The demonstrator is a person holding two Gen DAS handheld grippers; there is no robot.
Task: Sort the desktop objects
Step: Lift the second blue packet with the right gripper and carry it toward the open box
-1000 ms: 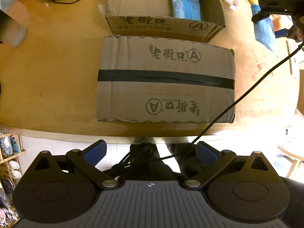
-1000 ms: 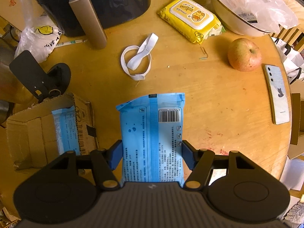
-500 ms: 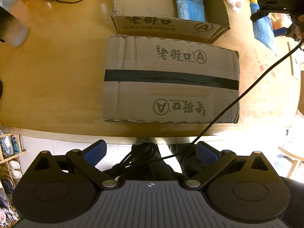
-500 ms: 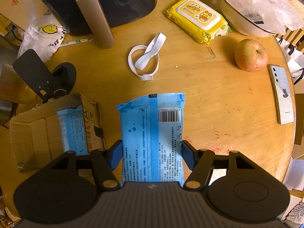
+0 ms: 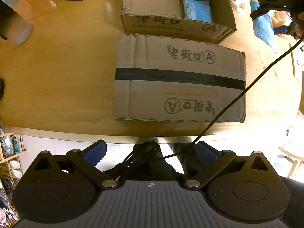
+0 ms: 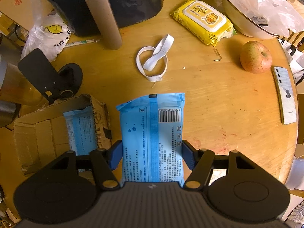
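Observation:
My right gripper is shut on a blue tissue pack and holds it above the table, right of an open cardboard box. A second blue pack lies in that box. In the left wrist view the open box stands at the far side with the pack inside, and a taped shut box lies in front of it. My left gripper is open and empty, off the table's near edge. The right gripper with its pack shows at the upper right.
On the table lie a yellow wipes pack, a white elastic band, an apple, a phone near the right edge, a black appliance, a black stand and a white bowl. A cable crosses the shut box.
The right gripper with the blue pack has moved slightly toward the table's far side; the scene slides right and down in its view. The left gripper has shifted left and closer to the boxes.

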